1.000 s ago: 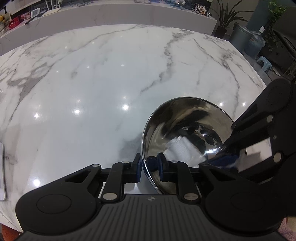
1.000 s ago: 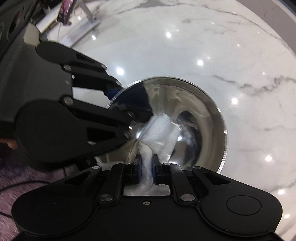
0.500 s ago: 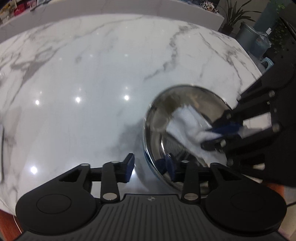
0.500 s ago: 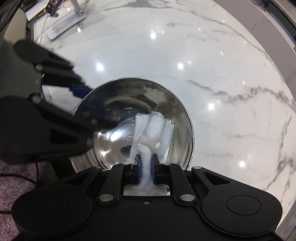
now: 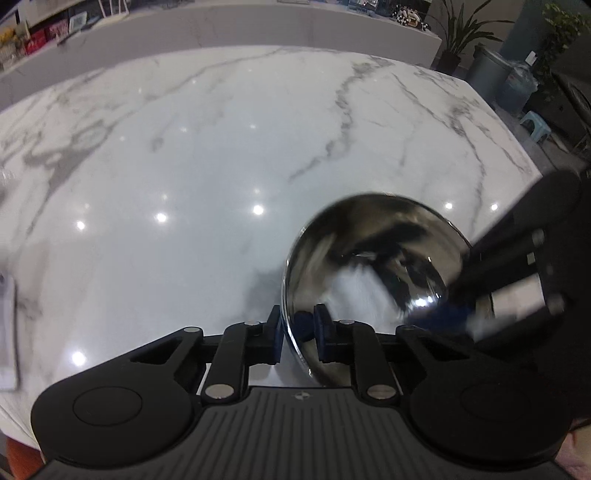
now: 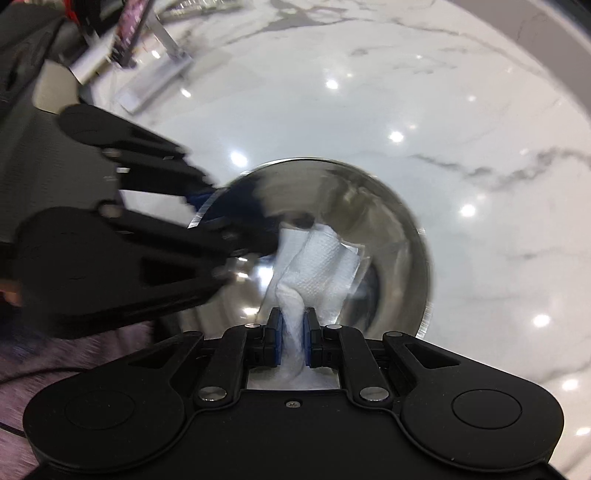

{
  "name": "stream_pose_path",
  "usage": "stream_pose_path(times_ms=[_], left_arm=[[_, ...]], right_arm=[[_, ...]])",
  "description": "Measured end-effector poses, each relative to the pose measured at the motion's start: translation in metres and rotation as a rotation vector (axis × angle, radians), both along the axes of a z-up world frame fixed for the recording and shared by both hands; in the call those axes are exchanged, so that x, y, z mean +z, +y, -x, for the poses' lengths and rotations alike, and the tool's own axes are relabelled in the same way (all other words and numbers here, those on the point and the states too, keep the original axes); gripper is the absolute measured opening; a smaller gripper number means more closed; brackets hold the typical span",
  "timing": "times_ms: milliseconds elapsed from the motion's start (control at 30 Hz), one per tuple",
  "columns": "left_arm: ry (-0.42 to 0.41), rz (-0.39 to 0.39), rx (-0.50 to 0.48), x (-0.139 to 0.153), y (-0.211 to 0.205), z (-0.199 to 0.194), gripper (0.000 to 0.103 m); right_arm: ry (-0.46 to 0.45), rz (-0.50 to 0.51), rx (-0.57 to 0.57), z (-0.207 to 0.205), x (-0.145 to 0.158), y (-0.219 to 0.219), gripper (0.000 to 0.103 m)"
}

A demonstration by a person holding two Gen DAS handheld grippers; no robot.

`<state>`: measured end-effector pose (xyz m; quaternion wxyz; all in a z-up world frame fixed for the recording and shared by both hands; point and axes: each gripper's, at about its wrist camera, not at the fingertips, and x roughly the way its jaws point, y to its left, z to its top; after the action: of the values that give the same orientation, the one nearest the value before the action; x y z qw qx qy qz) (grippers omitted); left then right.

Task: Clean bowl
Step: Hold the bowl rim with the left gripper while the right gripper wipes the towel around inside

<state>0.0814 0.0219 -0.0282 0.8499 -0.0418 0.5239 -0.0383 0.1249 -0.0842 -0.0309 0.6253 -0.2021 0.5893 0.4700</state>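
Note:
A shiny steel bowl (image 5: 369,258) (image 6: 388,206) sits on the white marble table (image 5: 221,147). My left gripper (image 5: 298,332) straddles the bowl's near rim, one blue pad outside and one inside; its jaws are closing and the pads pinch the wall. From the right wrist view the left gripper (image 6: 210,218) reaches in from the left, blurred. My right gripper (image 6: 293,332) is shut on a crumpled white paper towel (image 6: 321,262), whose free end lies against the inside of the bowl. The left wrist view shows the right gripper (image 5: 461,314) at the bowl's right side, blurred.
A flat white object (image 5: 7,325) lies at the table's left edge. A metal stand (image 6: 159,70) stands at the table's far left. Beyond the far edge are a long counter (image 5: 258,26), a bin (image 5: 487,70) and potted plants. Purple fabric (image 6: 74,354) lies near me.
The left jaws opened off the bowl's rim half a second ago and have come together on it again. The right gripper has swept the towel across the inside of the bowl.

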Motion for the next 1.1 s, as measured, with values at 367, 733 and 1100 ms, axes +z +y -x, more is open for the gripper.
stream_pose_path(times_ms=[367,733,1100], left_arm=[[-0.02,-0.02,-0.016,0.0,-0.001,0.001,0.016],[0.062,0.057,0.018,-0.006,0.001,0.007,0.029],[0.042,0.036,0.0,-0.003,0.001,0.01,0.019]], right_arm=[[-0.235,0.145,0.114,0.004,0.018,-0.008,0.009],[-0.224,0.112,0.058,-0.01,0.024,-0.022,0.009],[-0.183,0.076,0.025,-0.014,0.028,-0.033,0.009]])
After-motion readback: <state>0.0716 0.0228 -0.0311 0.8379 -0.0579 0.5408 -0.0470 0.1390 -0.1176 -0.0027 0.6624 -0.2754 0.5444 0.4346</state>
